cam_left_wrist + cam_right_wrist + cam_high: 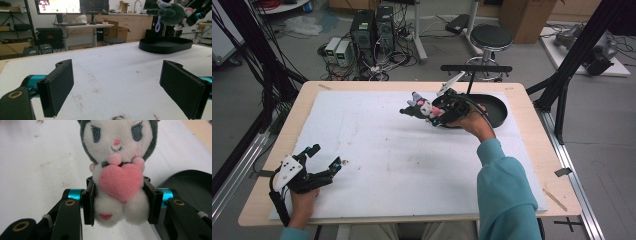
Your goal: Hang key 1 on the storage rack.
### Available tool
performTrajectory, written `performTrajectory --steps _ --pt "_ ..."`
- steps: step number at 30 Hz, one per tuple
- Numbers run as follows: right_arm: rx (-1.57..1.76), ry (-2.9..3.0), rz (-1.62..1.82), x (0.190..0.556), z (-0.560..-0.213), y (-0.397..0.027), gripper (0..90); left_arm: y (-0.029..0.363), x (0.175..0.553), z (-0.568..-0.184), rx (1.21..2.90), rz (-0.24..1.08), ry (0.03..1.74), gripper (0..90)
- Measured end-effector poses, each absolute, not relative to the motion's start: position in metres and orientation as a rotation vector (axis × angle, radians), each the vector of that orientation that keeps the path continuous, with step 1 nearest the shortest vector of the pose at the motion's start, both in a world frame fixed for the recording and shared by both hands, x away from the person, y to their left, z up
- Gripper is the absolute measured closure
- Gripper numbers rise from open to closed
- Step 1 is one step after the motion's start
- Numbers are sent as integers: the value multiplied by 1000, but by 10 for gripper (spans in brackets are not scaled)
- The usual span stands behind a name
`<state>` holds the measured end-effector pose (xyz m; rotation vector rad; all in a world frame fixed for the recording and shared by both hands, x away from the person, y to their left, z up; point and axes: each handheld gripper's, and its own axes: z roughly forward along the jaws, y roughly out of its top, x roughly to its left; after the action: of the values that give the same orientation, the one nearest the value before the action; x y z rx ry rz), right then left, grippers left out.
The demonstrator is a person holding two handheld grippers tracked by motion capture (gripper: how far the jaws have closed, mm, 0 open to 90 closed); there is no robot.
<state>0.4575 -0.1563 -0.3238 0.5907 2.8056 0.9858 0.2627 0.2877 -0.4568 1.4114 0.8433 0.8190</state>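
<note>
A small plush toy (117, 162) with a white face, dark grey hood and a pink heart on its chest is clamped at the body by my right gripper (119, 201). In the high view the right gripper (432, 111) holds the plush toy (418, 107) above the white mat, just left of a black oval tray (497, 111). The left gripper view shows the plush toy (172, 13) hanging in the air above the black tray (166, 45). My left gripper (328, 156) rests low at the mat's near left with its jaws wide apart and nothing between them; its pads (58, 87) frame bare mat.
A white mat (402, 155) covers the wooden table (532, 145). A round stool (491, 37) and a black stand stand beyond the far edge. Computer boxes and cables lie on the floor behind. Dirt specks mark the mat's middle.
</note>
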Motion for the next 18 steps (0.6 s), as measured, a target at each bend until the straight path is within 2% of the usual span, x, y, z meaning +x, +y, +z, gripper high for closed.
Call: performTrajectory --steps 18 --pt "790 2625 1083 452 -301 -203 538 288 263 -457 1411 818 843 124"
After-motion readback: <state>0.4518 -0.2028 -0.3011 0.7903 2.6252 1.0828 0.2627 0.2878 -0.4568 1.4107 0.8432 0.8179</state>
